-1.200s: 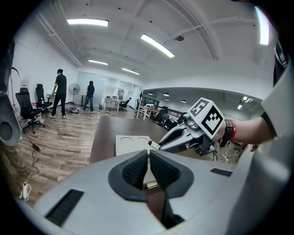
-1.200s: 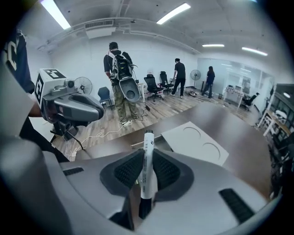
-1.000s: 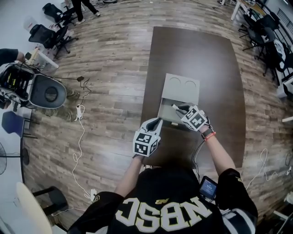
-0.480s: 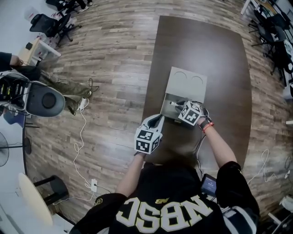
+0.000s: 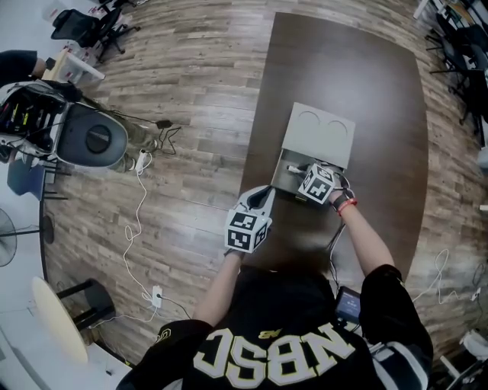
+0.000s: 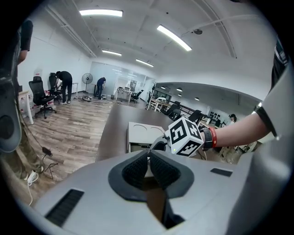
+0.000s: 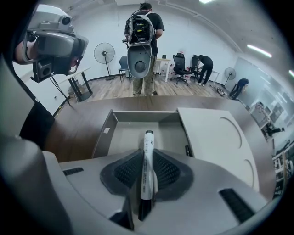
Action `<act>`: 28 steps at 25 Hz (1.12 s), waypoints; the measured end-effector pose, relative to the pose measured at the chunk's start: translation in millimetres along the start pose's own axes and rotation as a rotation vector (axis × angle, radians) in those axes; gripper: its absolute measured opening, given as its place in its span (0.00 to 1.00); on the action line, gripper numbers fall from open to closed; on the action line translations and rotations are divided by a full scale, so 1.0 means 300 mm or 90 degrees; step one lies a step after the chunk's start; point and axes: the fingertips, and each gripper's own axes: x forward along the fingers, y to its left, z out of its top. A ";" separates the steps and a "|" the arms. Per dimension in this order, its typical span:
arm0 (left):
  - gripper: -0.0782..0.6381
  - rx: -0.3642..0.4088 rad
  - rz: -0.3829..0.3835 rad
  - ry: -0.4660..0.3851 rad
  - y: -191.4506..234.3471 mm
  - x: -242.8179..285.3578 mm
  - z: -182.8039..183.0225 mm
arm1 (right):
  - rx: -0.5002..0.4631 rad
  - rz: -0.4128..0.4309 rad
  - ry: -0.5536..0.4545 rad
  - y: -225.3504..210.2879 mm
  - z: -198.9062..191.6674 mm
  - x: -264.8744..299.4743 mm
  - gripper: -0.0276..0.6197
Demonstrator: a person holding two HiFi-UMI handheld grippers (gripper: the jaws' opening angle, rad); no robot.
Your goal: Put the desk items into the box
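A grey box stands on the dark brown table (image 5: 381, 99), with its open tray (image 5: 284, 174) (image 7: 133, 133) toward me and its lid (image 5: 320, 133) (image 7: 216, 137) beside it. My right gripper (image 5: 296, 171) (image 7: 147, 158) hovers over the tray's near edge, shut on a white marker (image 7: 147, 160) with a black cap that points into the tray. A small dark thing (image 7: 187, 150) lies at the tray's right wall. My left gripper (image 5: 266, 193) (image 6: 148, 158) hangs shut and empty just left of the box, near the table's front edge.
A person with a backpack rig (image 7: 142, 27) stands beyond the table's far side. Office chairs (image 5: 84, 23) and a cable (image 5: 137, 228) are on the wood floor to the left. More desks and chairs (image 5: 457, 53) line the right.
The right gripper has moved with the marker a little further over the open tray. The left gripper has kept its place beside the box.
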 end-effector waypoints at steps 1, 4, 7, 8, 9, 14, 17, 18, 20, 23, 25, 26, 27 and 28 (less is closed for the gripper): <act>0.15 0.000 0.000 0.001 0.002 0.001 -0.002 | 0.000 -0.001 0.003 0.000 -0.003 0.009 0.16; 0.15 -0.001 -0.002 0.004 0.006 0.006 -0.008 | 0.015 -0.005 0.004 -0.006 -0.008 0.024 0.16; 0.15 -0.002 -0.005 0.006 0.005 0.015 -0.008 | 0.032 -0.017 0.005 -0.026 -0.012 0.023 0.21; 0.15 -0.002 -0.006 0.006 0.005 0.019 -0.008 | 0.038 -0.020 0.005 -0.031 -0.016 0.024 0.27; 0.15 -0.001 -0.007 0.006 0.007 0.021 -0.007 | 0.045 -0.019 0.005 -0.034 -0.017 0.022 0.30; 0.15 0.008 -0.021 0.002 0.004 0.014 0.009 | 0.085 -0.029 -0.024 -0.029 0.004 -0.034 0.31; 0.15 0.017 -0.033 -0.004 -0.003 0.006 0.018 | 0.125 -0.044 -0.055 -0.025 0.010 -0.092 0.31; 0.15 0.019 -0.038 -0.006 -0.006 0.006 0.021 | 0.144 -0.053 -0.067 -0.029 0.007 -0.111 0.31; 0.15 0.023 -0.050 -0.009 -0.017 0.011 0.029 | 0.188 -0.075 -0.089 -0.045 -0.009 -0.154 0.33; 0.15 0.033 -0.070 -0.014 -0.042 0.021 0.042 | 0.251 -0.113 -0.123 -0.070 -0.053 -0.227 0.33; 0.15 0.043 -0.084 -0.018 -0.053 0.023 0.050 | 0.288 -0.138 -0.138 -0.074 -0.087 -0.274 0.33; 0.15 0.047 -0.089 -0.020 -0.057 0.024 0.054 | 0.306 -0.149 -0.146 -0.075 -0.101 -0.299 0.33; 0.15 0.052 -0.094 -0.022 -0.061 0.025 0.057 | 0.324 -0.161 -0.156 -0.076 -0.114 -0.324 0.32; 0.15 0.056 -0.099 -0.024 -0.068 0.028 0.062 | 0.342 -0.172 -0.170 -0.080 -0.127 -0.353 0.32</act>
